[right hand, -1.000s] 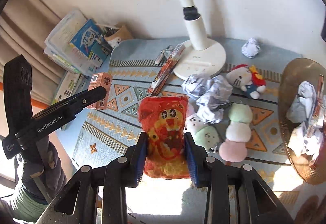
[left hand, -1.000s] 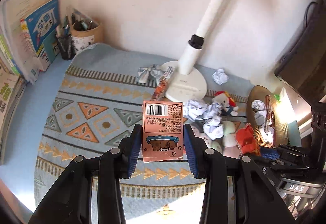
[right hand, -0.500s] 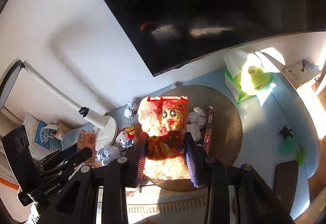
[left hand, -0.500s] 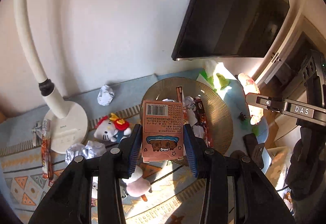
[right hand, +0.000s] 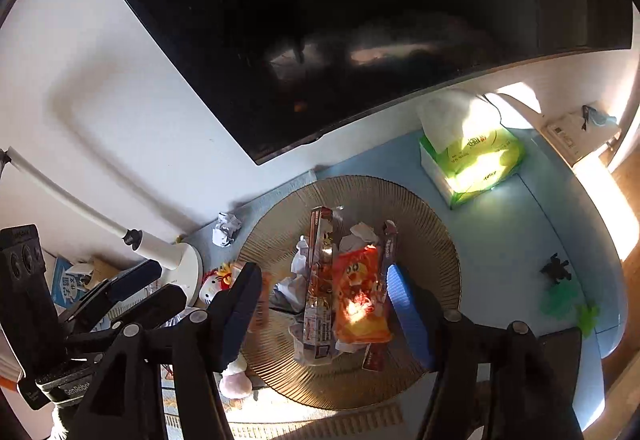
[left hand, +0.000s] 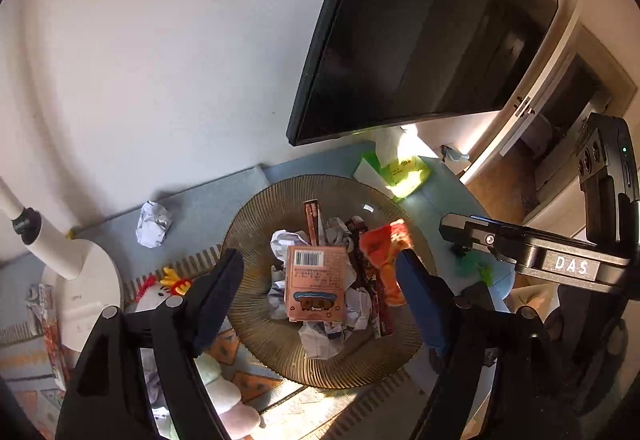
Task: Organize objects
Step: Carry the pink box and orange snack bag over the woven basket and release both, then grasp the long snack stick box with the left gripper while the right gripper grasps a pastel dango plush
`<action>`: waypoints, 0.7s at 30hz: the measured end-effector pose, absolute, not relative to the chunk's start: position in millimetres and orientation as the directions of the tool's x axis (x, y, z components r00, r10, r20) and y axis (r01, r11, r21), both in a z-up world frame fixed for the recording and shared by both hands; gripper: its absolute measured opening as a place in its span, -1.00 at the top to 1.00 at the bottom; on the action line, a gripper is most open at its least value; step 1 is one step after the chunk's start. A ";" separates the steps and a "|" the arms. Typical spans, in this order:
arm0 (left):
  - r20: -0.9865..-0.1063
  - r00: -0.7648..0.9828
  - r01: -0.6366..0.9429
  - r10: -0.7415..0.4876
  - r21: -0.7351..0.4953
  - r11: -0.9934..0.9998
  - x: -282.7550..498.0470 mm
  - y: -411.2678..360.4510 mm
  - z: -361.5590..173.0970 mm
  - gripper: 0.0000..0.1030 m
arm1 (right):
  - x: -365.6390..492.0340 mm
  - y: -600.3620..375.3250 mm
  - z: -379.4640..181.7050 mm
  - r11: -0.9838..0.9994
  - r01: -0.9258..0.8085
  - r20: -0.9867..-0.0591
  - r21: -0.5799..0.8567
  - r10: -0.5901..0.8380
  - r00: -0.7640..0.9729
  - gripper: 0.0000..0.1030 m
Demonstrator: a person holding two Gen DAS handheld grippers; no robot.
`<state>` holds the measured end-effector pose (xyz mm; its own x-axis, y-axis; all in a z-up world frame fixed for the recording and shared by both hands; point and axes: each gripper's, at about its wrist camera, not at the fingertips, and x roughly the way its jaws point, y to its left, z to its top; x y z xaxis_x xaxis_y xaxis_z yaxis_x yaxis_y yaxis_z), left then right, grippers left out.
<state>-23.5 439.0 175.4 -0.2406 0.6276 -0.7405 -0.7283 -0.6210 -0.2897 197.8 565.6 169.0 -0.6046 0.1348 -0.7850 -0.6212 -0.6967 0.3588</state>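
Observation:
Both grippers hover over a brown ribbed plate (left hand: 260,224) (right hand: 432,240) piled with crumpled paper and snack sticks. My left gripper (left hand: 318,264) is open; a pink barcode box (left hand: 316,282) lies free between its fingers, on the paper pile. My right gripper (right hand: 323,274) is open too, and the orange snack bag (right hand: 360,300) lies loose on the pile below it. The bag (left hand: 384,260) looks blurred in the left wrist view, under the right gripper (left hand: 460,228). The left gripper (right hand: 160,282) shows at the left of the right wrist view.
A dark monitor (right hand: 360,19) hangs above the plate. A green tissue pack (right hand: 472,155) stands behind it at the right. Left of the plate are a paper ball (left hand: 152,228), a white lamp base (left hand: 80,280) and plush toys (left hand: 160,296). Small toys (right hand: 560,288) lie right.
Both grippers came over the plate and opened. The pink box left the left fingers and the orange bag left the right fingers; both now lie on the plate's pile.

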 end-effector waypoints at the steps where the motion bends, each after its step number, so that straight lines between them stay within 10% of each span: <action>1: -0.747 -0.239 -0.719 0.621 -0.294 -0.630 -25.0 432.7 172.1 -0.50 | 201.6 565.9 167.6 -0.689 -0.628 -0.787 0.361 0.137 -0.602 -0.24; 21: -0.684 -0.649 -0.322 0.332 -0.149 -0.935 0.4 168.6 216.0 -0.52 | 191.1 476.0 183.2 -0.782 -0.472 -0.752 0.407 0.006 -0.659 -0.30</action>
<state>0.4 168.6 216.0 -0.6489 0.3323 -0.6845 -0.3219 -0.9350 -0.1488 191.1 476.0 183.2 -0.6588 0.0059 -0.7523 -0.4716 -0.7824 0.4068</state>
